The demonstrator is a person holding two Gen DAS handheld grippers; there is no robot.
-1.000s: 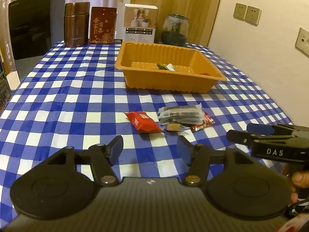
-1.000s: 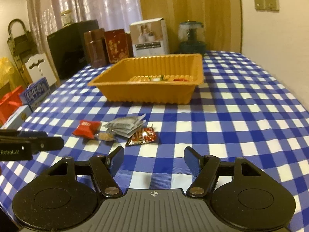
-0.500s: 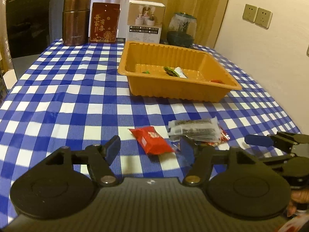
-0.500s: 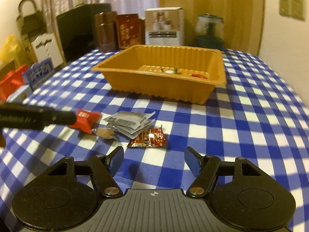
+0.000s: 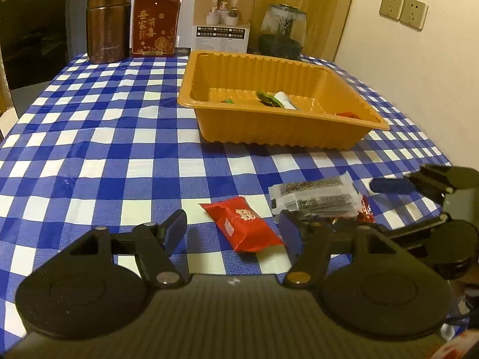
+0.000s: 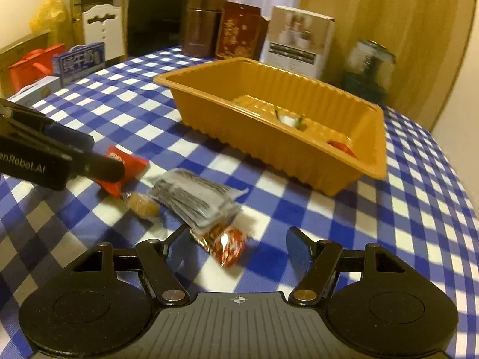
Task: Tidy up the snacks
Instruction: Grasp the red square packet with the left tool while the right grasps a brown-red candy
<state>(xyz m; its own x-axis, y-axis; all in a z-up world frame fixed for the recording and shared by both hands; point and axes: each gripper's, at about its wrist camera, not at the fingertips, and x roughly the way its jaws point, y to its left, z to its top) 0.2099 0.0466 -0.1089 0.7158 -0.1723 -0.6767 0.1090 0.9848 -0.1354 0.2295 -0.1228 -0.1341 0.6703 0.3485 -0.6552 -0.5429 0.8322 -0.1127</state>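
Observation:
An orange tray (image 5: 344, 134) (image 6: 374, 161) stands on the checked table with a few snacks in it. In front of it lie a red packet (image 5: 244, 224) (image 6: 136, 163), a grey-black packet (image 5: 314, 197) (image 6: 197, 197), a small tan candy (image 6: 142, 206) and a red-gold wrapper (image 6: 227, 245) (image 5: 365, 211). My left gripper (image 5: 233, 233) is open, with the red packet between its fingers. My right gripper (image 6: 236, 248) is open, with the red-gold wrapper between its fingers. Each gripper shows in the other's view.
At the table's back stand a brown canister (image 5: 107, 24), a dark red box (image 5: 155, 24), a white box (image 5: 223, 21) and a glass jar (image 5: 281, 33). A wall runs along the right. Bags and boxes (image 6: 77, 62) sit off the left edge.
Both grippers have moved forward and down toward the snacks. The red packet now lies between the left fingers and the red-gold wrapper between the right fingers. Both stay open.

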